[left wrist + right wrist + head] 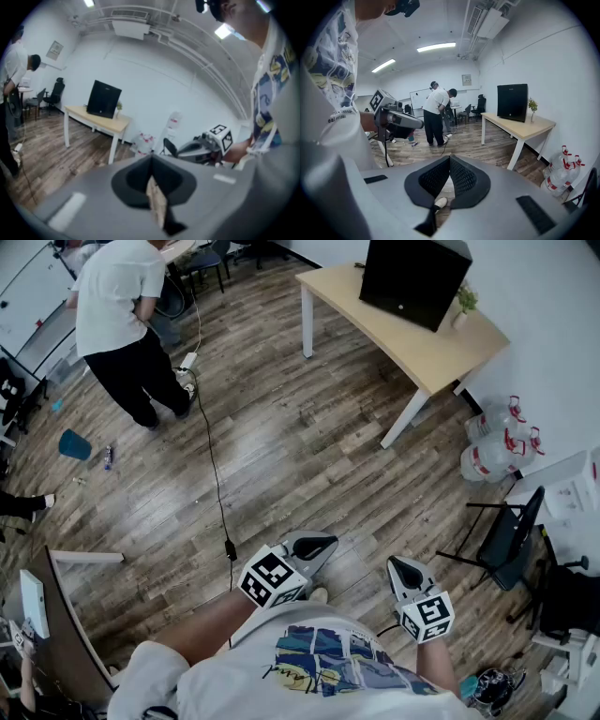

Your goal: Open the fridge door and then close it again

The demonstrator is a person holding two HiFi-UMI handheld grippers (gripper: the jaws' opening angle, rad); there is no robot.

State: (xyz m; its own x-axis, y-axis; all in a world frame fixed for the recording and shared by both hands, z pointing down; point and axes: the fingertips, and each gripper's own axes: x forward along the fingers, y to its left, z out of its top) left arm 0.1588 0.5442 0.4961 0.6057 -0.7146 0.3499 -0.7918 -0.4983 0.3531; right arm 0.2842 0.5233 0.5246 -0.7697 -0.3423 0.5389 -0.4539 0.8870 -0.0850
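- The grey left gripper [316,545], carrying its black-and-white marker cube, was held low in front of the person's body over the wood-plank floor [309,437].
- Its two dark padded fingers were pressed together at the tips, with nothing pinched between them.
- The grey right gripper [404,569] was held beside it, apart from it. Its ribbed black fingers also met at the tips and gripped nothing.
- The black box-shaped fridge [413,277] stood on a light wooden table with white legs [427,348] against the white wall. It was well apart from both grippers, across open floor, and its front looked closed.
- A small green potted plant [465,301] stood on the tabletop just beside the fridge.
- Clear water bottles with red caps [495,442] were clustered on the floor by the wall, near the table's end.
- A black folding chair [511,535] stood to the right of the right gripper.
- A person in a white T-shirt and black trousers [117,306] stood bent over at the far left, well away from the table.
- A thin black cable [212,460] ran across the floor from near that person's feet toward the grippers.
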